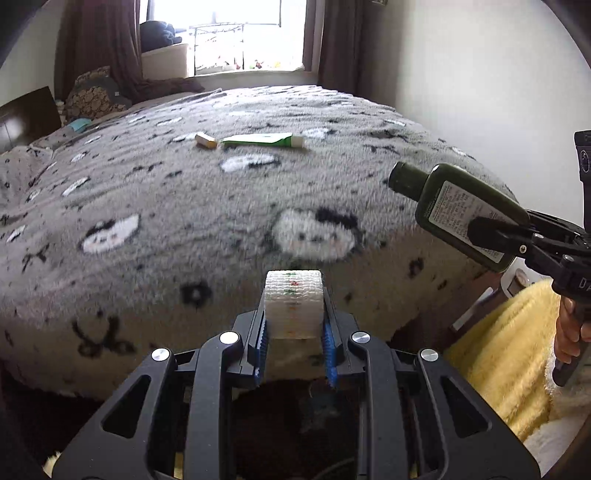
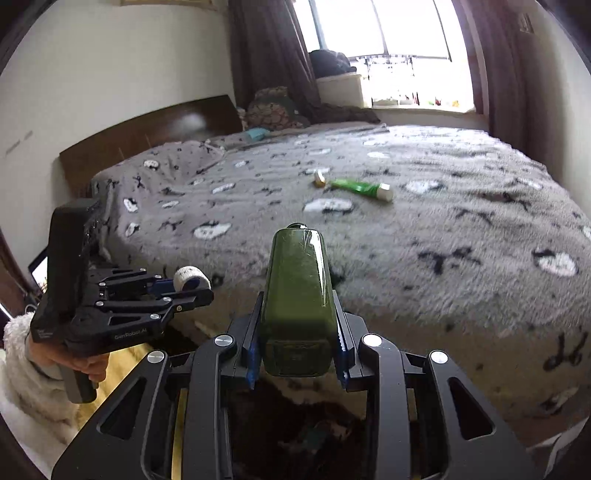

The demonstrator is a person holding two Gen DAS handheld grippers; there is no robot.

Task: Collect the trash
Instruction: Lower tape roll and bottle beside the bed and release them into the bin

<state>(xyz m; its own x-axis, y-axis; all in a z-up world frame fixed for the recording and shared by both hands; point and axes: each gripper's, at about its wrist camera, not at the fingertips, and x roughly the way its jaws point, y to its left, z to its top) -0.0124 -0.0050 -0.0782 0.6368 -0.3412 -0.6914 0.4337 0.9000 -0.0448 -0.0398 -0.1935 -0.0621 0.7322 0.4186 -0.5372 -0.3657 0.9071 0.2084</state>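
Bed (image 1: 207, 206) covered by grey fleece blanket (image 2: 424, 236) with white faces and black bows. Dark wooden headboard (image 2: 147, 136) at wall. Patterned cushion (image 1: 94, 92) near head end, beside brown curtains (image 1: 99, 40). Bright window (image 2: 406, 33) behind; white bin (image 1: 166, 61) under it. Yellow fabric (image 1: 506, 354) at lower right.

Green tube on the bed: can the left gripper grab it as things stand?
Probably not: the left gripper is shut on a white roll. The path over the blanket to the green tube looks free.
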